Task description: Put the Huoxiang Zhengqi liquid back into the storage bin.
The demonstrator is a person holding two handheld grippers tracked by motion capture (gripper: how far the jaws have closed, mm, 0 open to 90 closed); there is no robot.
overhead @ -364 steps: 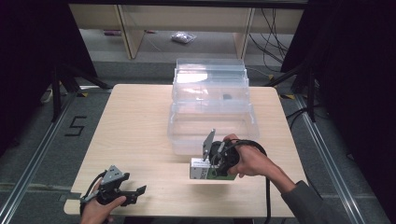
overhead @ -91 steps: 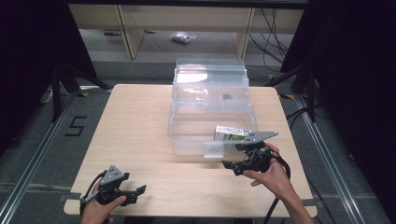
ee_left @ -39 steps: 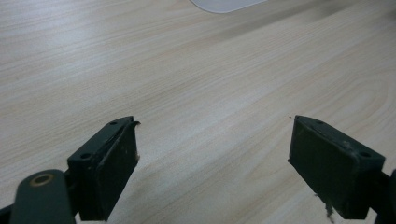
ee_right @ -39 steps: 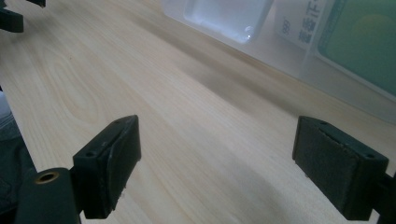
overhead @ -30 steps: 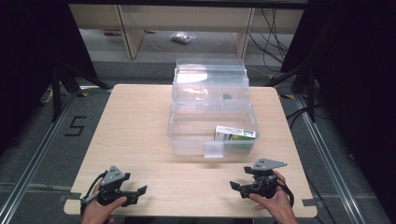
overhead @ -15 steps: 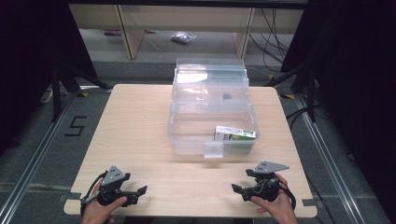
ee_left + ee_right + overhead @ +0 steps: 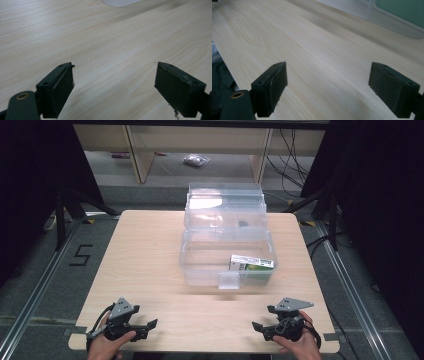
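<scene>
Both grippers, left (image 7: 150,324) and right (image 7: 257,326), rest jaws apart at six o'clock; green-and-white carton (image 7: 251,263) seemingly already inside clear plastic bin (image 7: 200,270).

A light wooden surface (image 7: 150,255) stands on grey floor; behind it, a wooden shelf (image 7: 150,140) and a small plastic bag (image 7: 196,160)

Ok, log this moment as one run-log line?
left claw: open, empty, near table edge | right claw: open, empty, near table edge | green-and-white carton: inside open clear plastic box | light wooden table
</scene>
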